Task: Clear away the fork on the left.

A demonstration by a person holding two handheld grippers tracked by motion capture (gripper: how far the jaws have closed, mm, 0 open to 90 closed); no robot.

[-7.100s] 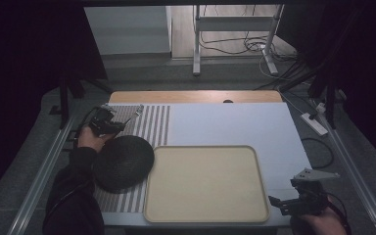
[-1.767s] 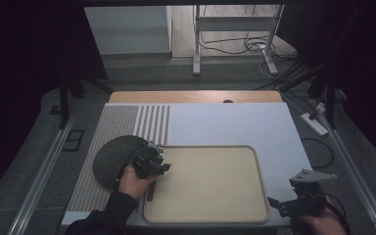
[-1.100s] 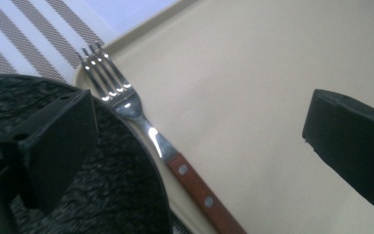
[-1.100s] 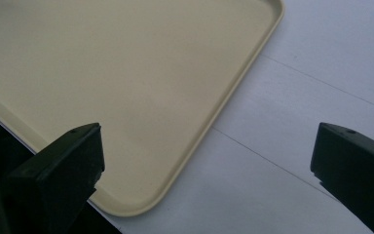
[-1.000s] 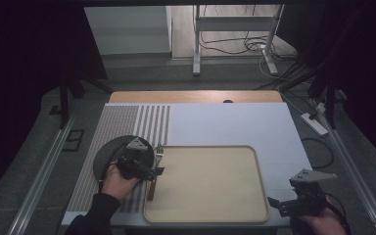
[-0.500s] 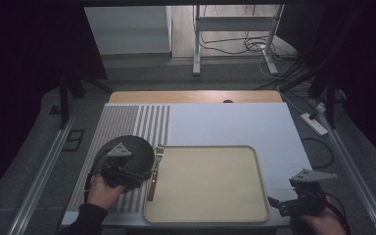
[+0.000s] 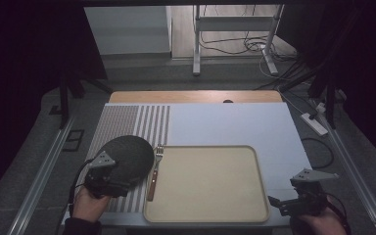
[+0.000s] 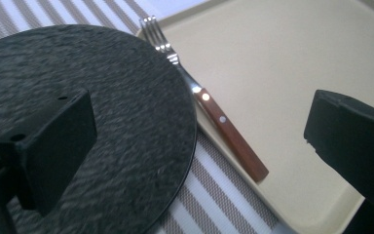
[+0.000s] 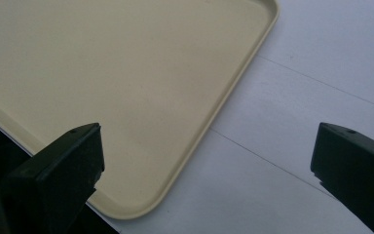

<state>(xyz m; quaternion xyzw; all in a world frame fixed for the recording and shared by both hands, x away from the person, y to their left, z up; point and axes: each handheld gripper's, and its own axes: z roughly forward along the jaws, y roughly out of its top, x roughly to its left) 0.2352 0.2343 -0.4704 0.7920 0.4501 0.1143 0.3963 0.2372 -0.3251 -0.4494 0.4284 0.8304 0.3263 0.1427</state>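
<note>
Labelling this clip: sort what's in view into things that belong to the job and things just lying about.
Part of the job:
fork, lying along the tray's left rim
dark plate, beside the fork
tray
left gripper, open over the plate

Just lying about:
striped mat
power strip on the floor
cables behind the table

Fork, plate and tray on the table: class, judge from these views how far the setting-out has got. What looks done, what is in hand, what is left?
Done: the fork lies along the tray's left rim, beside the dark plate on the striped mat. In hand: nothing; the left gripper hovers open over the plate, and the right gripper waits open by the tray's near right corner. Left: probably further pieces, since the tray lies bare.
</note>
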